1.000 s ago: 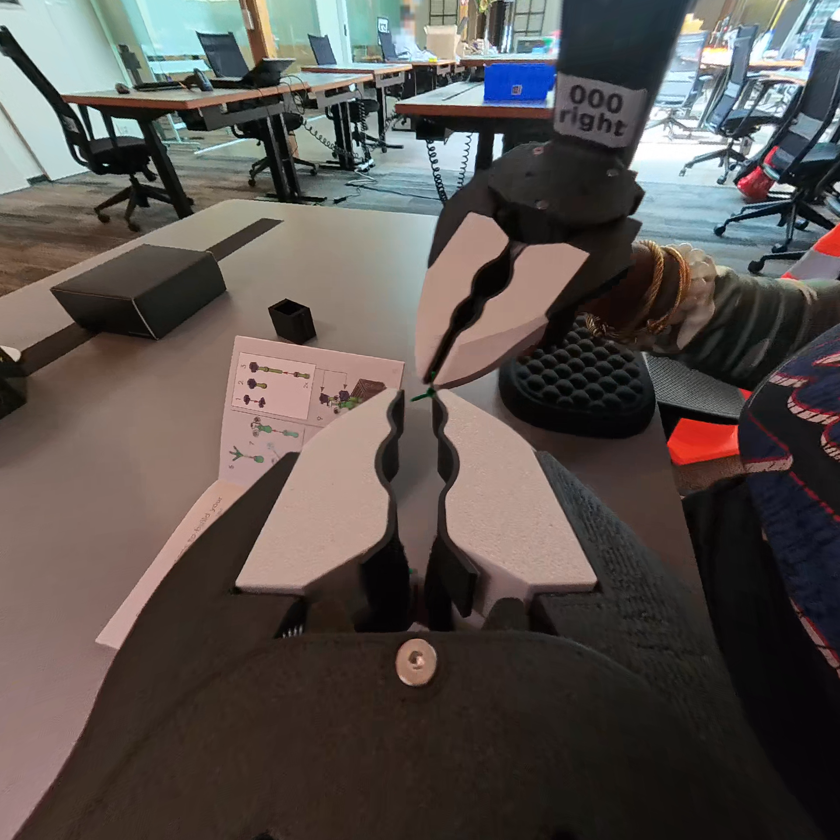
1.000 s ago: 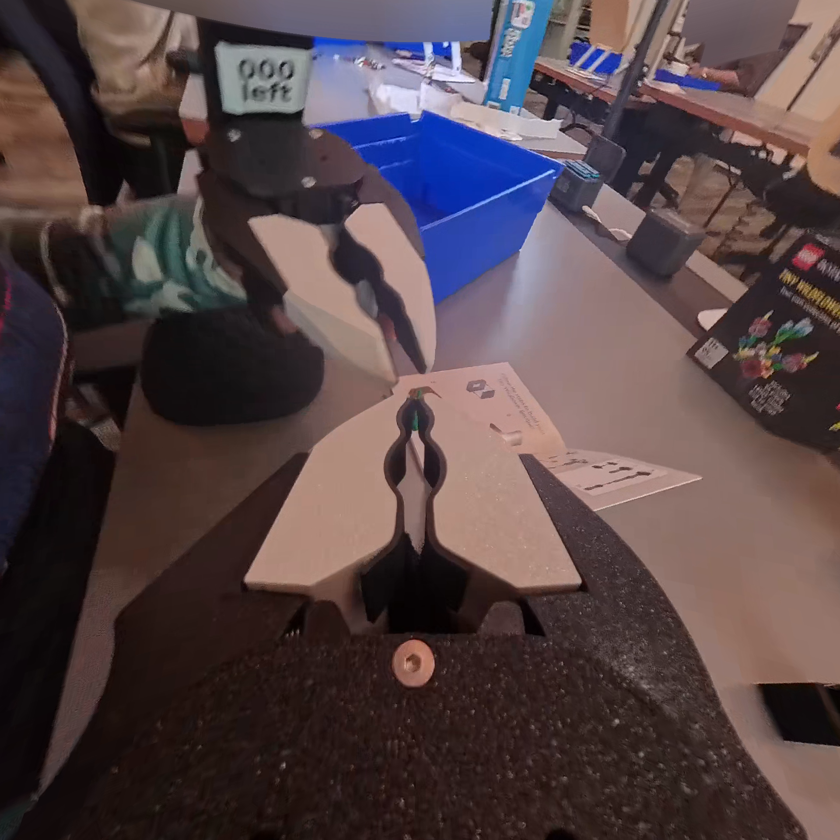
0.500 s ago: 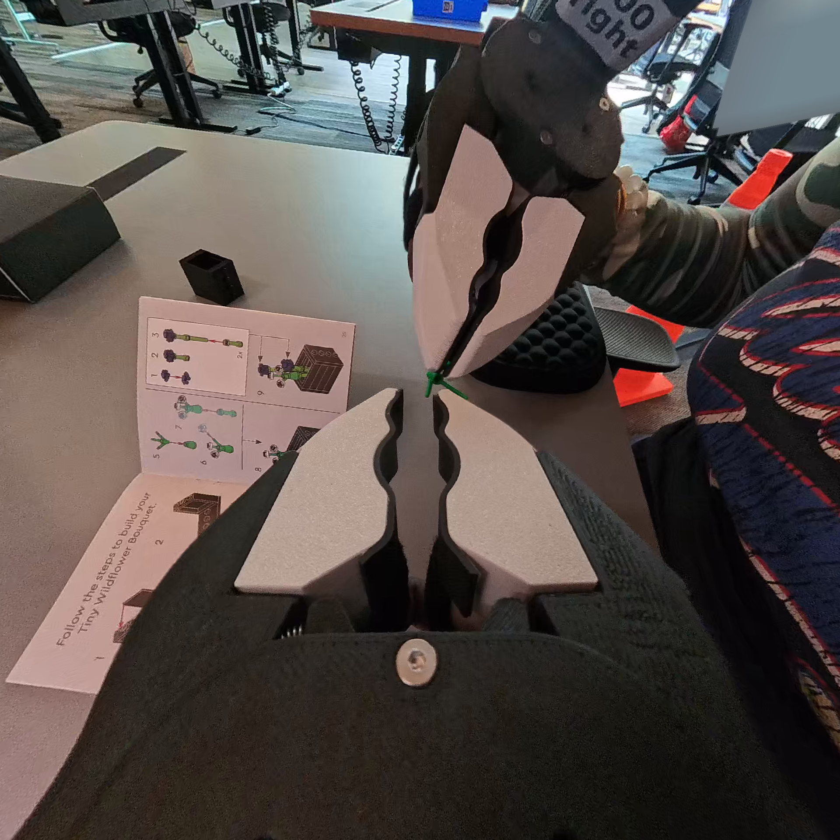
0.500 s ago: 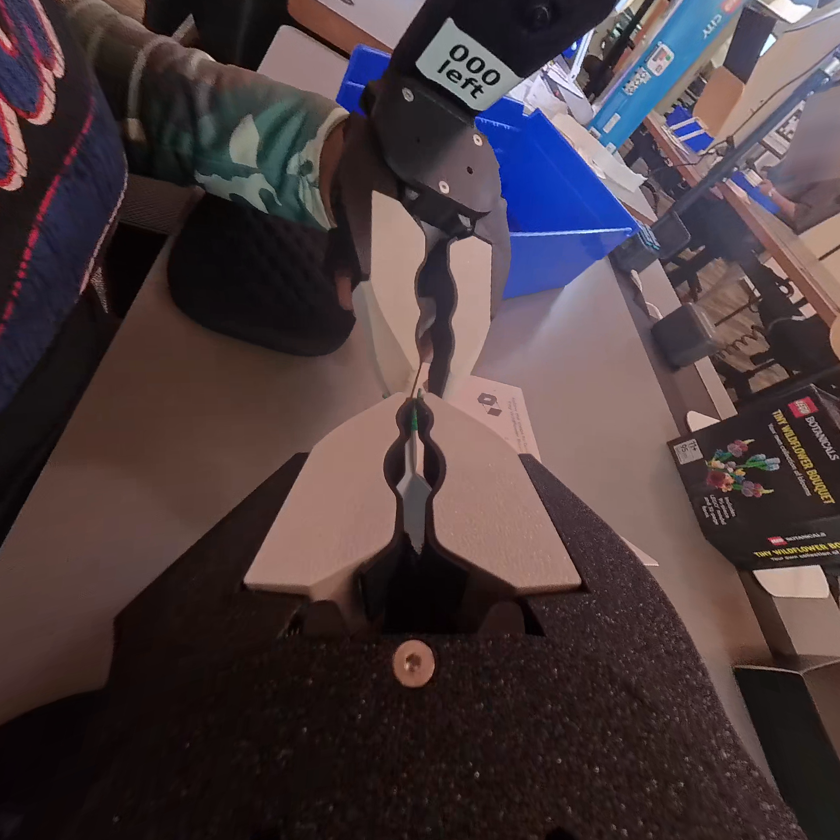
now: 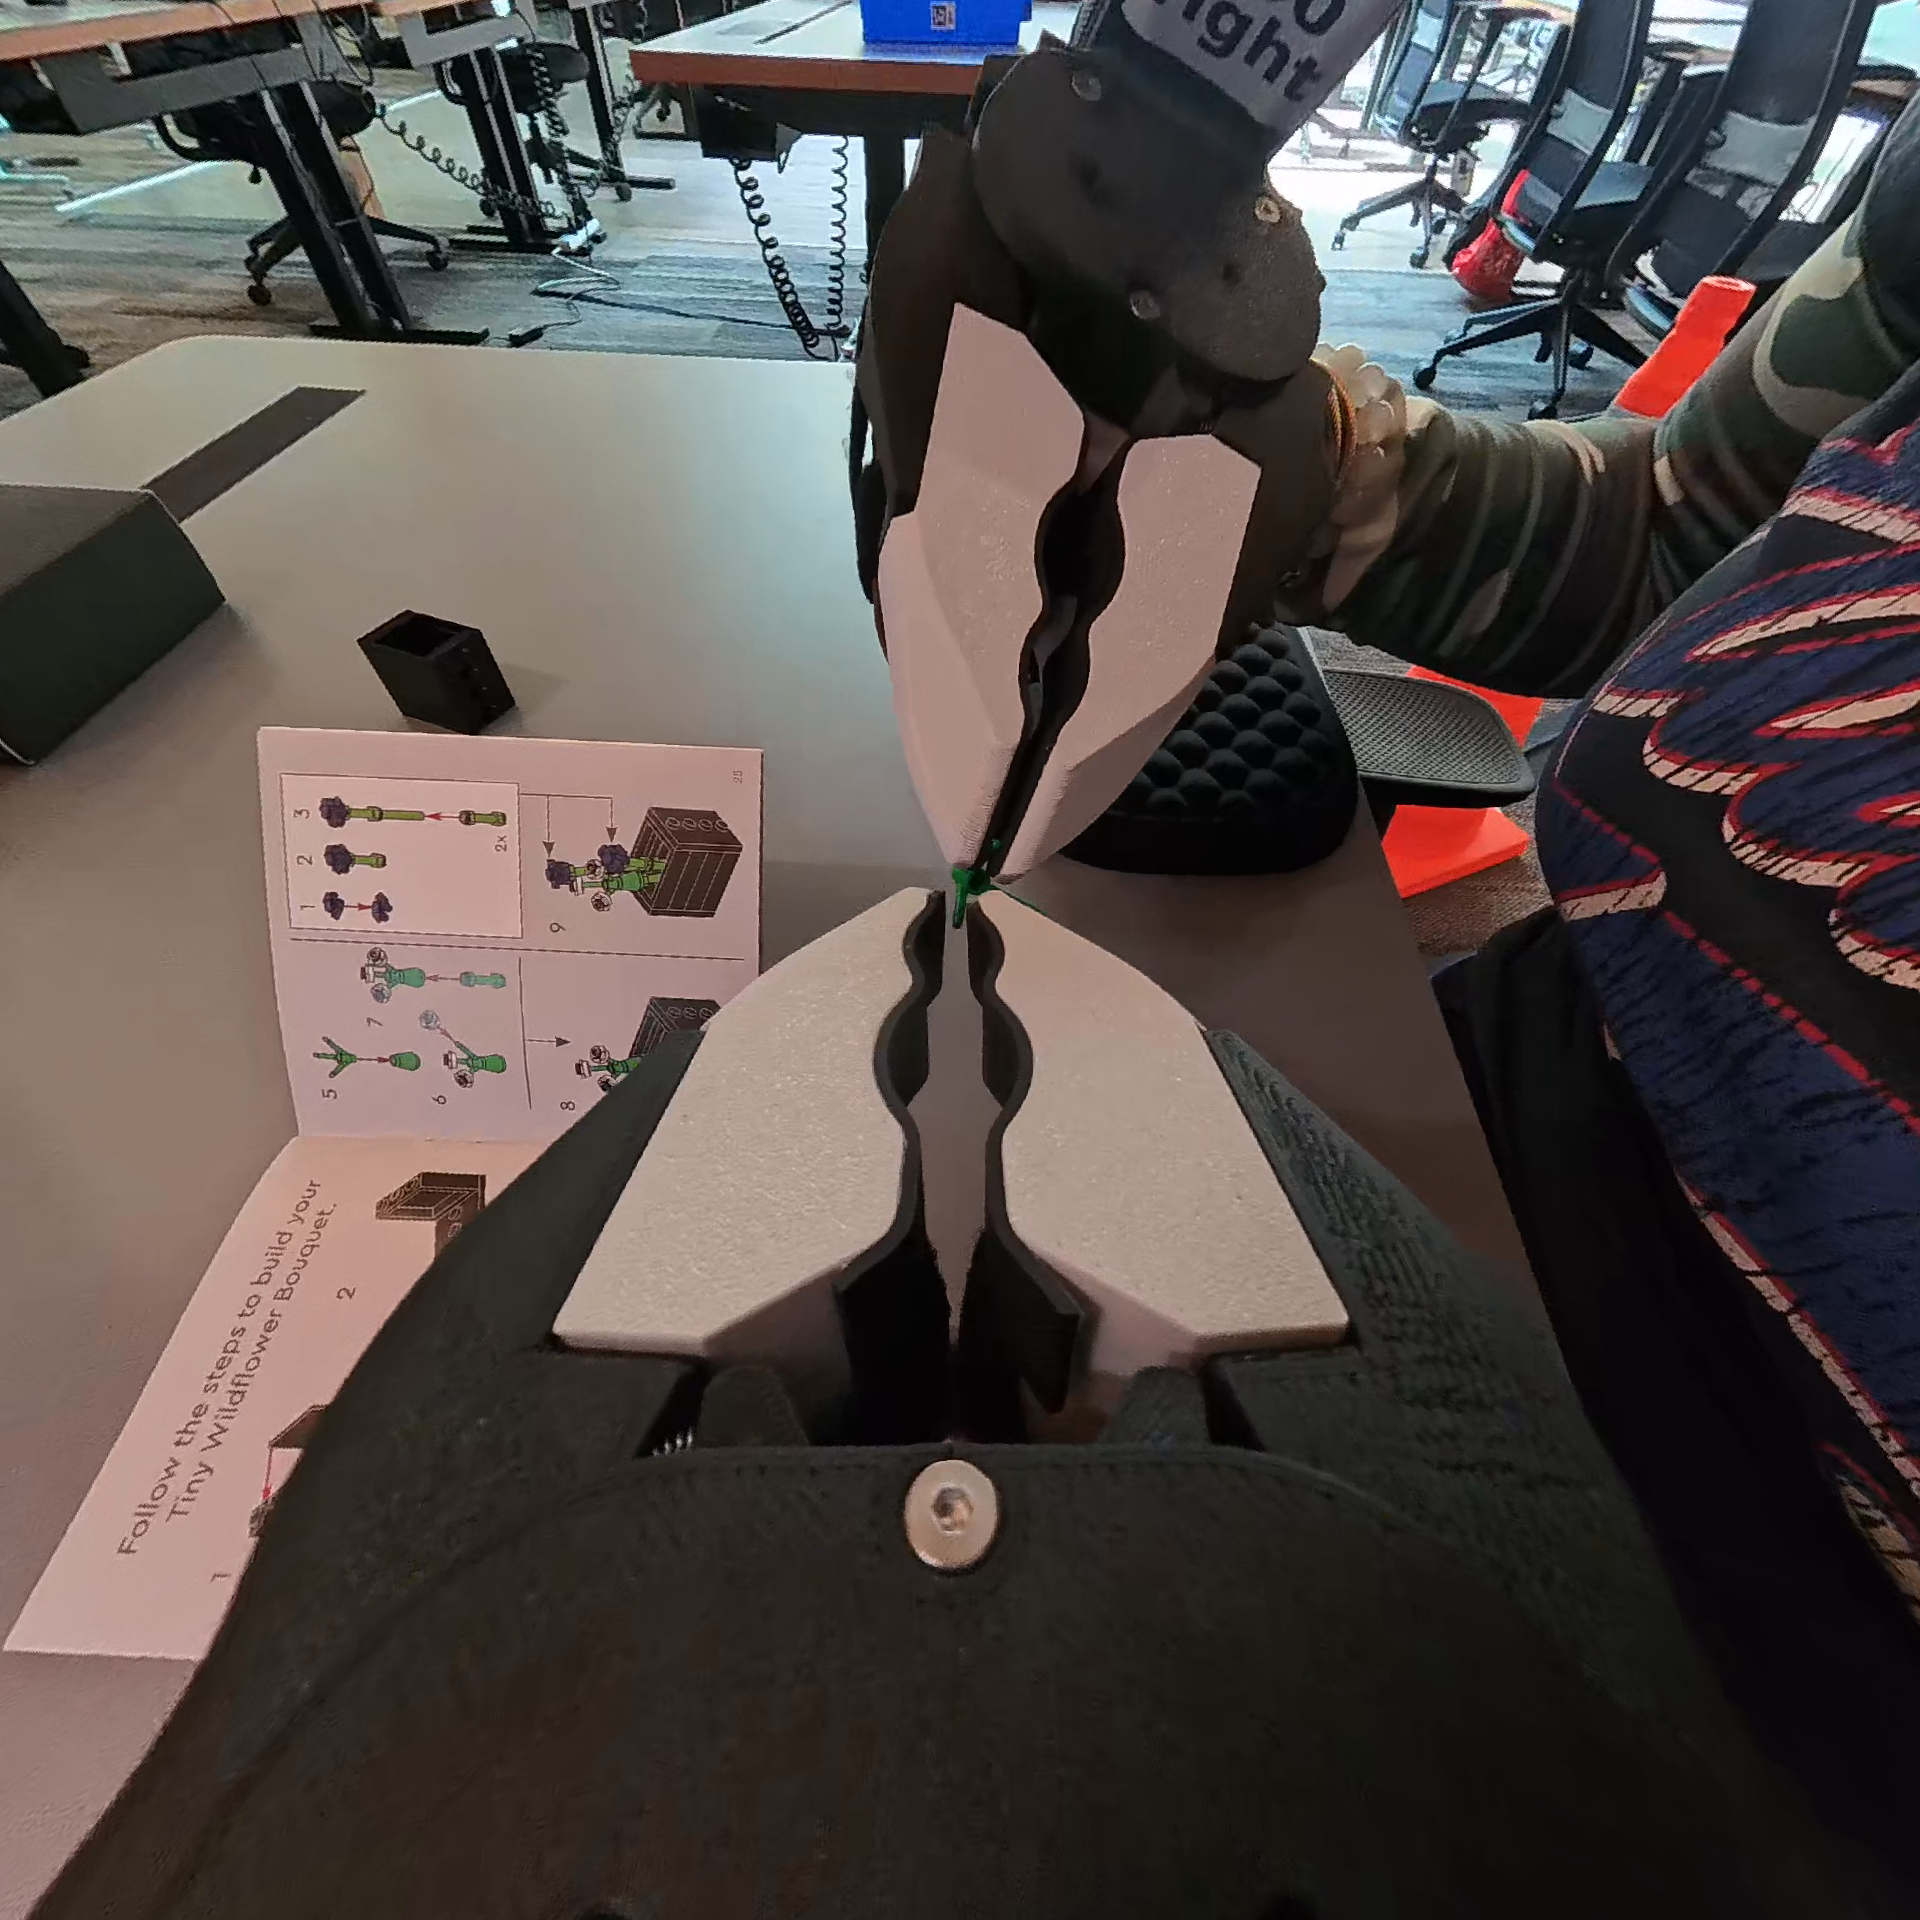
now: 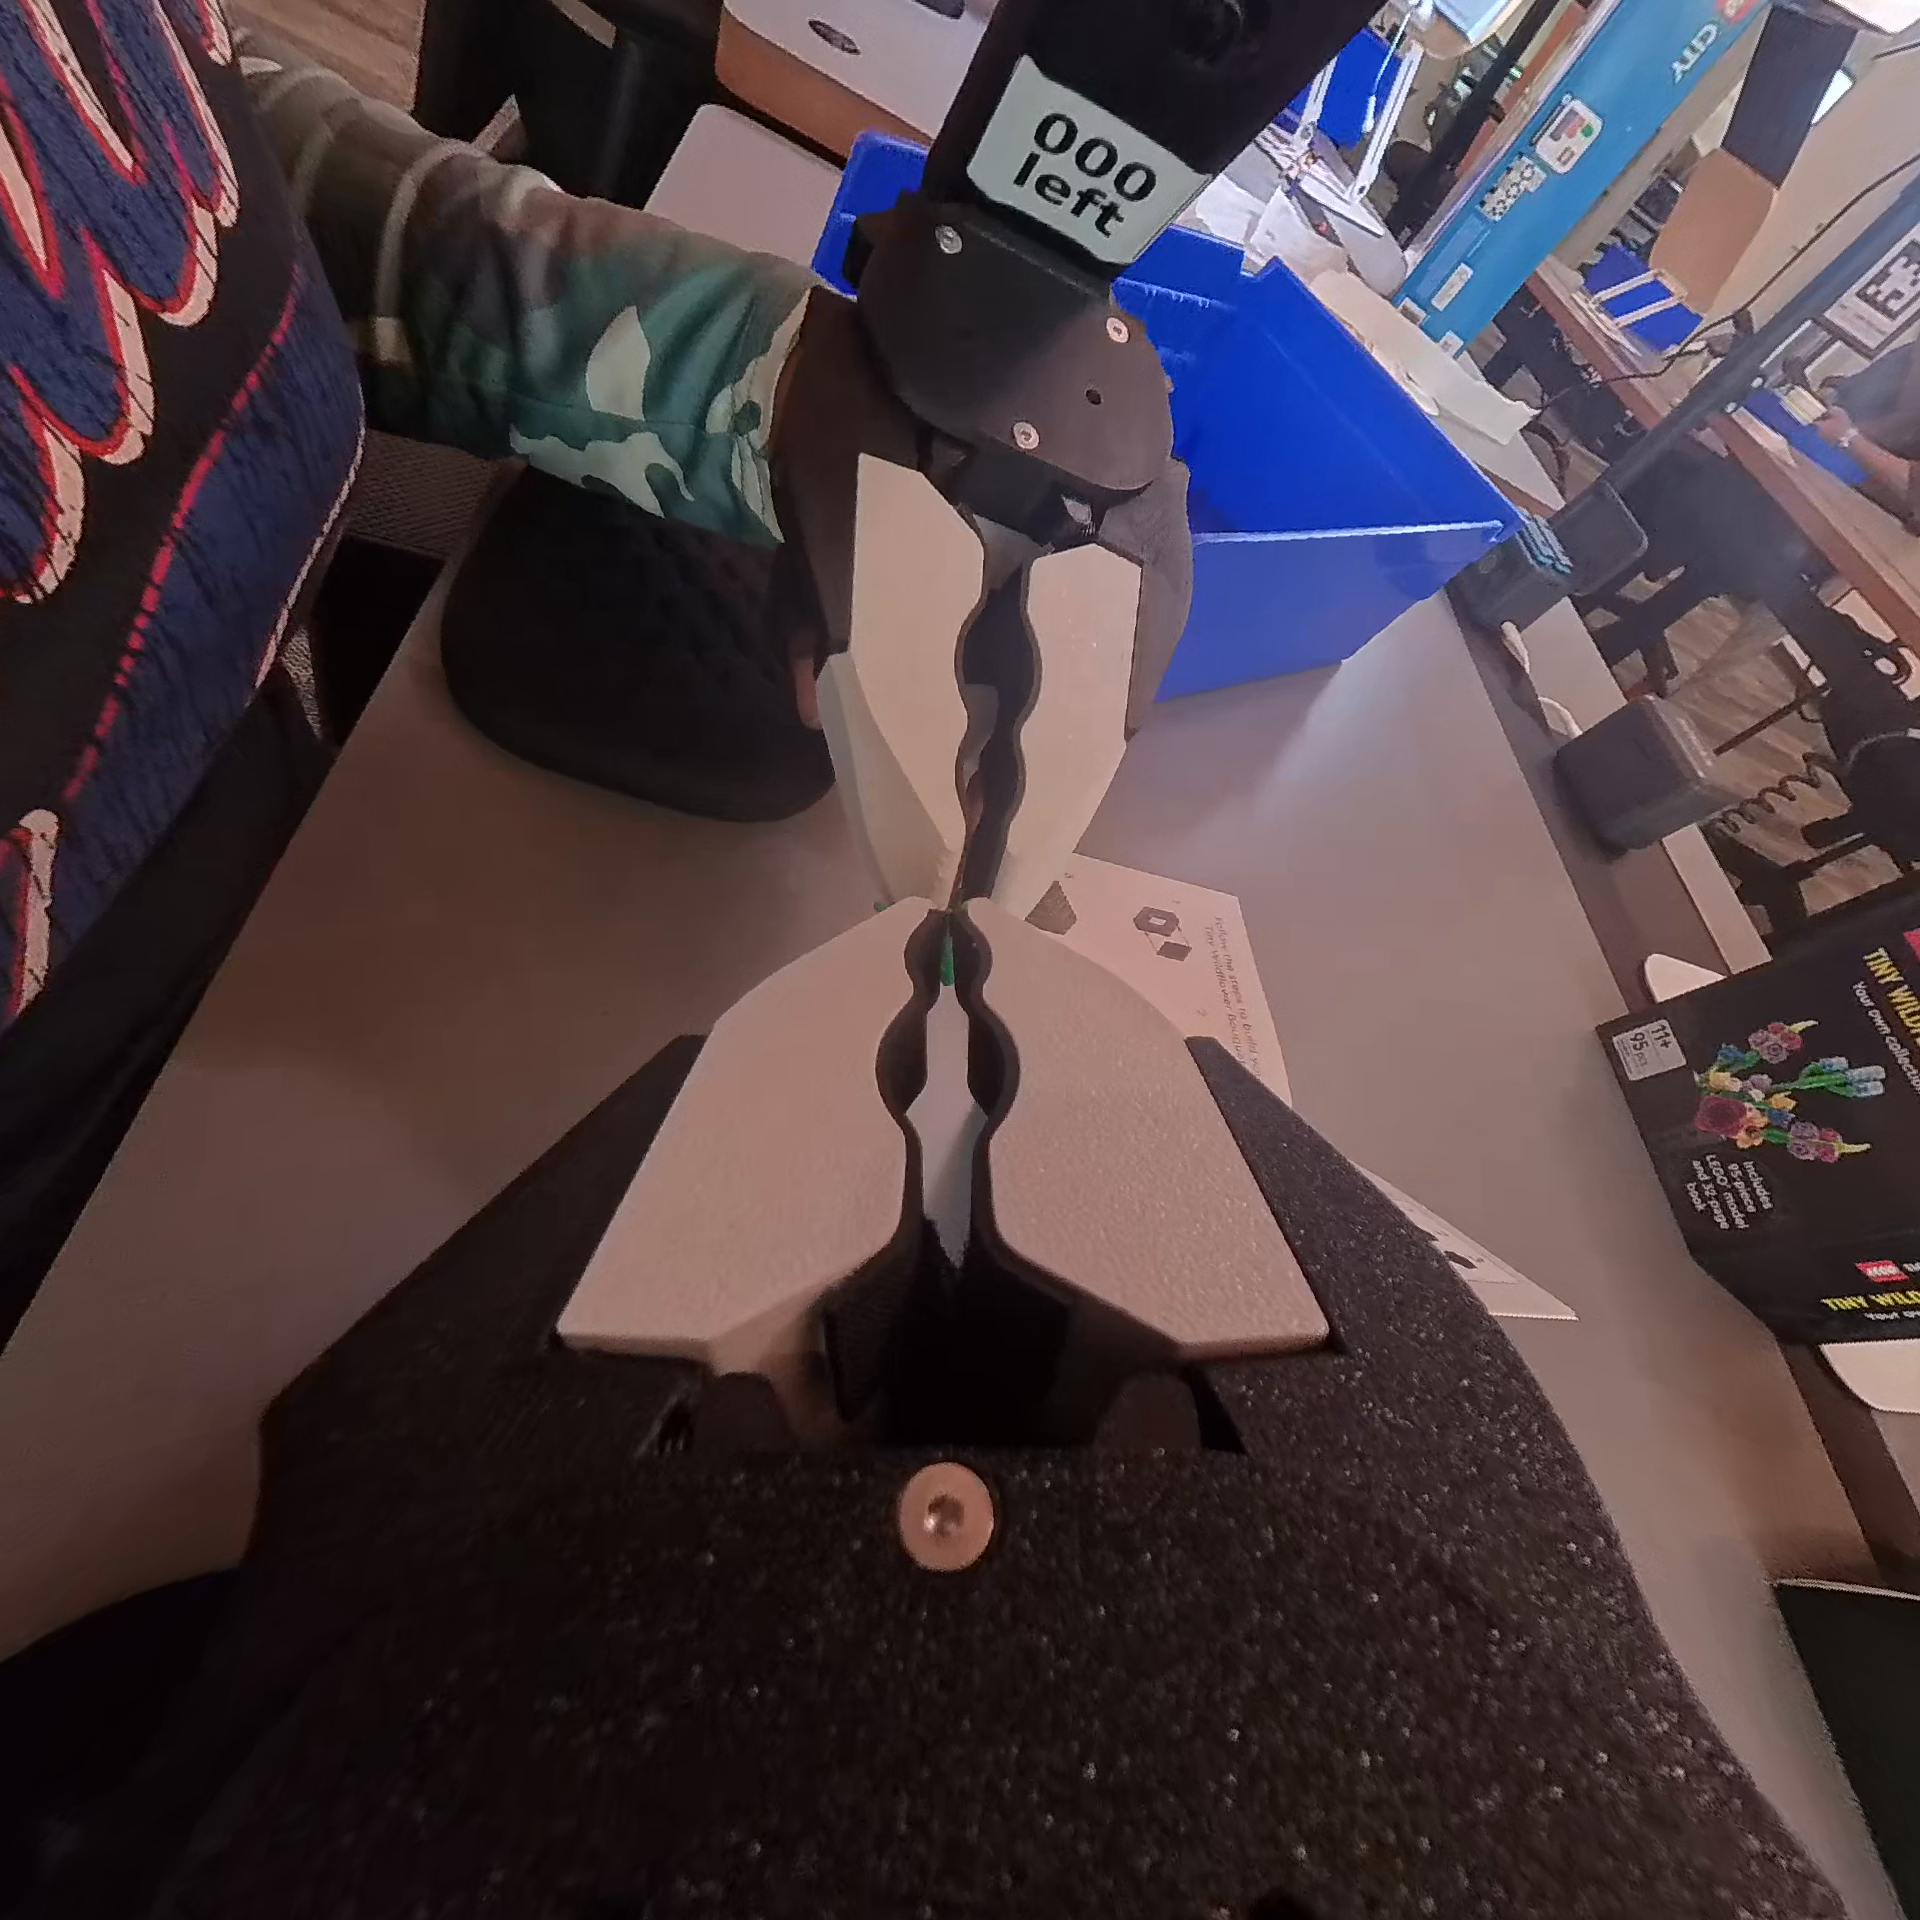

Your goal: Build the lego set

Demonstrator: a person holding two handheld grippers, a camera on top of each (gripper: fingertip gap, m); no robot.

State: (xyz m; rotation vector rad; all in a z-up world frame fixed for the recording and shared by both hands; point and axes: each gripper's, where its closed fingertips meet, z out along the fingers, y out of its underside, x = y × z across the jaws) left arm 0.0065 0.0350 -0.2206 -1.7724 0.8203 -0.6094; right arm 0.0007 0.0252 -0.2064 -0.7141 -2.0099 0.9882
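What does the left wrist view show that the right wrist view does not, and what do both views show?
Only the left wrist view shows the small black cube and the orange cone. Only the right wrist view shows the blue bin and the black set box. Both show the left gripper and right gripper meeting tip to tip at a green piece, over the instruction booklet.

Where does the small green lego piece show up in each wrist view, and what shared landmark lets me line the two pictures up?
Left wrist view: the green lego piece sits just above centre, pinched at the tips of the right gripper coming down from above, right at the left gripper tips.
Right wrist view: the green piece shows as a sliver between the right gripper's own tips, just above centre.
Shared landmark: the open instruction booklet lying on the table.
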